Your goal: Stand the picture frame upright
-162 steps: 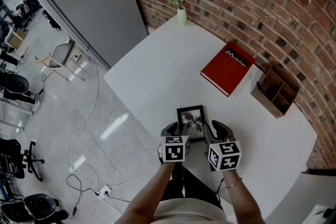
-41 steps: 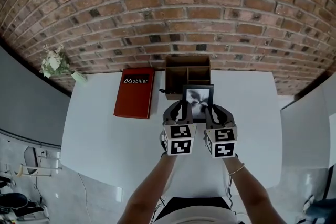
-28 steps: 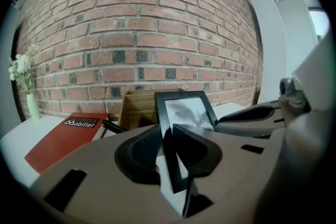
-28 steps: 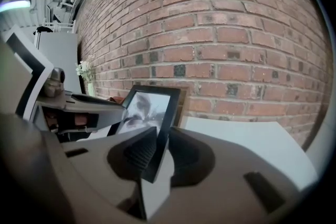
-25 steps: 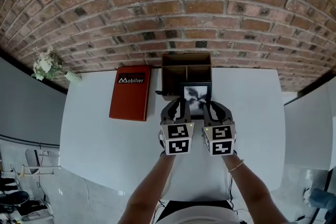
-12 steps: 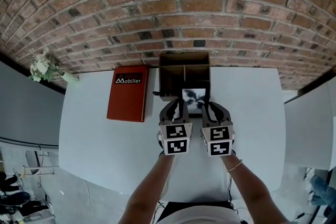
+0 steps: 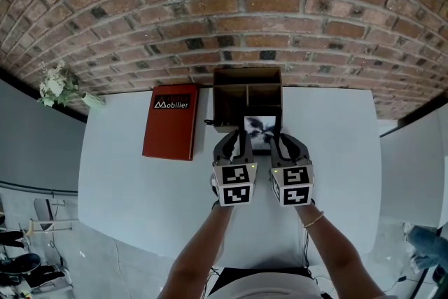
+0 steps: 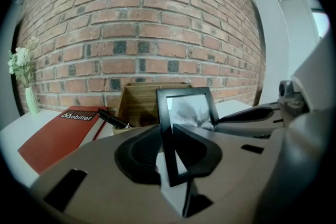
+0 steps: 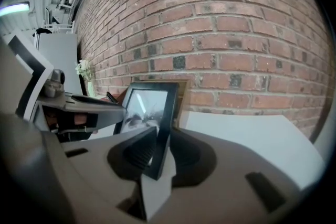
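A brick wall (image 7: 231, 3) runs behind the white table (image 7: 336, 143), and the person stands at the table's near edge with both arms out. On the left of the tabletop lies a red book (image 7: 169, 122). Just to its right an open wooden box (image 7: 247, 91) sits against the wall. The two grippers are held side by side in front of that box, both angled a little downward. The left gripper (image 7: 234, 143) has its jaws closed to a narrow gap, with the pads pinching the left edge of the picture frame (image 7: 262, 128). The right gripper (image 7: 285, 145) is clamped the same way on the frame's right edge. In the left gripper view the black frame (image 8: 189, 110) rises out of the jaws nearly upright, glass facing the person, just in front of the box's near wall. The right gripper view shows the frame's (image 9: 149, 105) right rail passing down between the pads. Whether its bottom edge touches the table I cannot tell, as the grippers cover it. A small vase of flowers (image 7: 63, 87) stands at the far left corner, and a black pen (image 8: 113, 119) lies by the box's left side.
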The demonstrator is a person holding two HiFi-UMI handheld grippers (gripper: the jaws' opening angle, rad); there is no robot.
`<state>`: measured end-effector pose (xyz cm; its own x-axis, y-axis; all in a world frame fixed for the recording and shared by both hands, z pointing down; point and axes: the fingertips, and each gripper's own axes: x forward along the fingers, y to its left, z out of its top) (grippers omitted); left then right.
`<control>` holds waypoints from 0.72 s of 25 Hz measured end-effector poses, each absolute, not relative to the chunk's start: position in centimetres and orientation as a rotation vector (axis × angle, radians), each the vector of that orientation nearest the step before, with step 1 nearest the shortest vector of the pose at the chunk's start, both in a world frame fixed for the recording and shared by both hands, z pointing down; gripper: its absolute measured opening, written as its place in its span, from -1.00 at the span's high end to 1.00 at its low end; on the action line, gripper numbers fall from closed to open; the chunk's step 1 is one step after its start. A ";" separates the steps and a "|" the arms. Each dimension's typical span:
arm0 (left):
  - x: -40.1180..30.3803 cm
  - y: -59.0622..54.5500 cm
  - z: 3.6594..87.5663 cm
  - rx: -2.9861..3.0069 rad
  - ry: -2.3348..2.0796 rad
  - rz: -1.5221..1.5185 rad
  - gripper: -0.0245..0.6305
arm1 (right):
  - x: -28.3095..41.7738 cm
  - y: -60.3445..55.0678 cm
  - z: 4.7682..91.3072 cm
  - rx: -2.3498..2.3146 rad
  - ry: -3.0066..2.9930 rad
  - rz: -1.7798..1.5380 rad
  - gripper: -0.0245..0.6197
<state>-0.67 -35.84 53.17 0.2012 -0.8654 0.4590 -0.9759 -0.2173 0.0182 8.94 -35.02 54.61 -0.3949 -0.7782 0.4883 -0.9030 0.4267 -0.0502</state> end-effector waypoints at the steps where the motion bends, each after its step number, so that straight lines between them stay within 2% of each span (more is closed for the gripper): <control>1: -0.7 -35.8 53.2 2.175 -1.735 0.505 0.73 | 8.9 -35.0 54.6 1.430 -2.296 0.447 0.68; 18: -1.1 -34.7 53.1 2.163 -1.720 0.462 0.66 | 9.5 -34.3 54.8 1.447 -2.284 0.473 0.68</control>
<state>-1.11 -34.71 53.06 0.2152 -0.8658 0.4517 -0.9756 -0.2110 0.0605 9.46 -34.27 54.79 -0.3883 -0.7768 0.4958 -0.9098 0.4089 -0.0719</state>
